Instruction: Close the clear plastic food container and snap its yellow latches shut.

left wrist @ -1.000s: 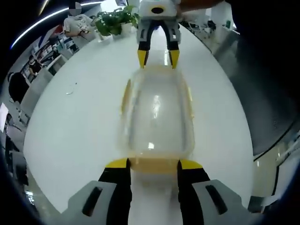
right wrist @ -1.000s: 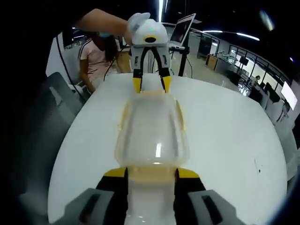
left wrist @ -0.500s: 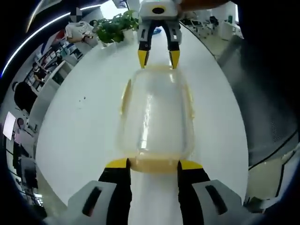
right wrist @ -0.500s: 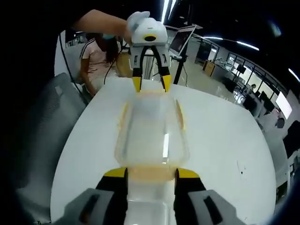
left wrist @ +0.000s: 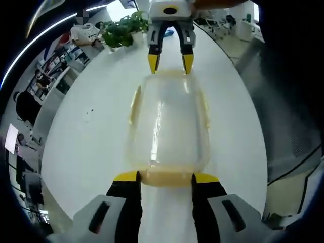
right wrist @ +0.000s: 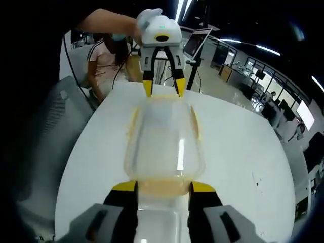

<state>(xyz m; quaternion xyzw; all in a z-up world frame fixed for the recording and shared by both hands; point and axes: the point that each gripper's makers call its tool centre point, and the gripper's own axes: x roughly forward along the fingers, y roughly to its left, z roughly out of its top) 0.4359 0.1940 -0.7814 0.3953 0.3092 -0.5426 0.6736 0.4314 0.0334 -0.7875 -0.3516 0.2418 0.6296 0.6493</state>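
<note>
Clear plastic food container w/ yellow latches [left wrist: 168,126] sat on round white table [left wrist: 86,142], lid on. Left gripper [left wrist: 165,177] at its 6 o'clock end, right gripper [left wrist: 170,61] at 12; both spread open, astride end latches.

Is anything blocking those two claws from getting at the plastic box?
Nothing visible. The left gripper and right gripper sit right at opposite ends of the clear container, at its yellow latches.
</note>
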